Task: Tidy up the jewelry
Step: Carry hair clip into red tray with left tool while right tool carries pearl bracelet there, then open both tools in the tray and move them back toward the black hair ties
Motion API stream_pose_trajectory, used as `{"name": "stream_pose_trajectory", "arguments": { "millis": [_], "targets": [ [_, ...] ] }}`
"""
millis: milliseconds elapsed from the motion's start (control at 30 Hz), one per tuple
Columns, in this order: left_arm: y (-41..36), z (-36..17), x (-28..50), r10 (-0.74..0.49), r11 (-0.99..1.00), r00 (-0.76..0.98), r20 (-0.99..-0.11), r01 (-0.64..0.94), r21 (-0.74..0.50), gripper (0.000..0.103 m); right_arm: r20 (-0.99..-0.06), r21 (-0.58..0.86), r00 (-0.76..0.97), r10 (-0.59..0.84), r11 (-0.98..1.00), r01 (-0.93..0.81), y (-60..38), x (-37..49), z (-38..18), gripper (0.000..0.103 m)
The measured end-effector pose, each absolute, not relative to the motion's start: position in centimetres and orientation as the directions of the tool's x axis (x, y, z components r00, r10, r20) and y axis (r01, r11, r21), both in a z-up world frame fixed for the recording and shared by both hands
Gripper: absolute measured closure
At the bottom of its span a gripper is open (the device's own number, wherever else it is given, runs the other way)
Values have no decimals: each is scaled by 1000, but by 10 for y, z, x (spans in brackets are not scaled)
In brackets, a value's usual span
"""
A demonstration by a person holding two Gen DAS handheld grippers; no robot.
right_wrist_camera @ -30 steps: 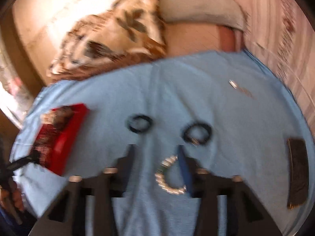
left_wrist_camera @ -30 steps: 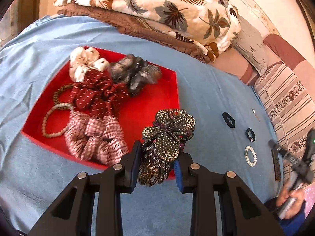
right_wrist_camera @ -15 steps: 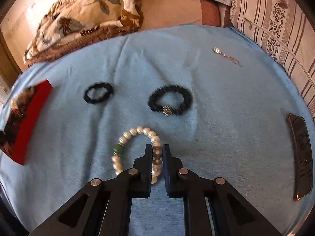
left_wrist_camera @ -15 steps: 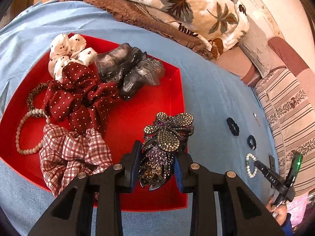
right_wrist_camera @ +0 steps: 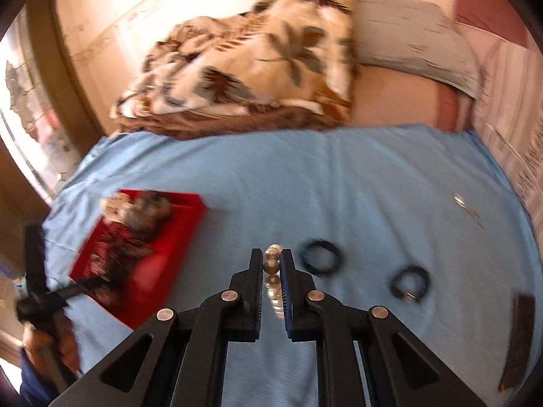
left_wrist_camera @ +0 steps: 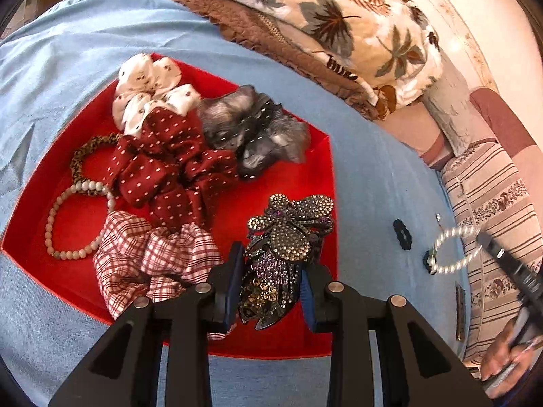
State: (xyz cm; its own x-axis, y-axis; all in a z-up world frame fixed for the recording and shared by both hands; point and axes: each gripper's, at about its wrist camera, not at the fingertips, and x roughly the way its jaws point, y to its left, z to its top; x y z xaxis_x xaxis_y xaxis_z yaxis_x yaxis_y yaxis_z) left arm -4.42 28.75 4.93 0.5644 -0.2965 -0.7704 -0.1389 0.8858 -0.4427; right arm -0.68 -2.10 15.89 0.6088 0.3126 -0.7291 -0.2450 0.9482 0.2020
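Note:
My left gripper (left_wrist_camera: 271,264) is shut on a rhinestone butterfly hair clip (left_wrist_camera: 288,237) and holds it over the right front part of the red tray (left_wrist_camera: 288,346). The tray holds several scrunchies (left_wrist_camera: 169,169), a leopard hair tie and a beaded bracelet (left_wrist_camera: 54,224). My right gripper (right_wrist_camera: 271,261) is shut on a white pearl bracelet (right_wrist_camera: 271,266) and holds it above the blue sheet; it also shows lifted in the left wrist view (left_wrist_camera: 454,251). Two black hair ties (right_wrist_camera: 320,257) (right_wrist_camera: 409,283) lie on the sheet to its right.
A dark flat clip (right_wrist_camera: 517,335) lies at the right edge of the blue sheet (right_wrist_camera: 305,176), and a small silver piece (right_wrist_camera: 466,208) lies further back. A folded floral blanket (right_wrist_camera: 254,64) and pillows lie behind.
My right gripper has closed on the pearl bracelet and lifted it off the sheet, swinging left toward the tray. My left gripper has held the butterfly clip over the tray's right front part.

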Motion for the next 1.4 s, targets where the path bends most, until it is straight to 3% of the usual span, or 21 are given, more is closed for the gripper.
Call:
{"name": "stream_pose_trajectory", "arguments": {
  "millis": [167, 433, 833, 1000, 1067, 1133, 1200, 1400],
  "targets": [
    [287, 47, -46, -306, 881, 553, -775, -144, -451, 74, -729, 215, 563, 390, 911, -352, 45, 11, 171, 92],
    [284, 42, -49, -323, 872, 537, -779, -151, -465, 74, -788, 158, 481, 384, 882, -445, 148, 50, 145, 92],
    [274, 42, -52, -336, 882, 511, -791, -123, -455, 74, -863, 28, 448, 233, 907, -419, 181, 107, 93, 92],
    [273, 44, -49, -332, 882, 515, -790, -127, -453, 67, -870, 6, 444, 213, 906, -424, 181, 116, 90, 91],
    [271, 45, -51, -335, 883, 514, -790, -121, -453, 61, -869, 3, 449, 208, 910, -415, 178, 117, 90, 88],
    [268, 48, -53, -335, 886, 523, -783, -107, -451, 59, -864, -1, 461, 203, 915, -404, 173, 118, 93, 71],
    [265, 52, -55, -321, 898, 536, -781, -90, -431, 58, -854, -9, 481, 198, 919, -395, 166, 118, 98, 63],
    [260, 67, -59, -321, 912, 574, -754, -28, -409, 57, -836, -13, 514, 193, 929, -370, 136, 109, 116, 58]
  ]
}}
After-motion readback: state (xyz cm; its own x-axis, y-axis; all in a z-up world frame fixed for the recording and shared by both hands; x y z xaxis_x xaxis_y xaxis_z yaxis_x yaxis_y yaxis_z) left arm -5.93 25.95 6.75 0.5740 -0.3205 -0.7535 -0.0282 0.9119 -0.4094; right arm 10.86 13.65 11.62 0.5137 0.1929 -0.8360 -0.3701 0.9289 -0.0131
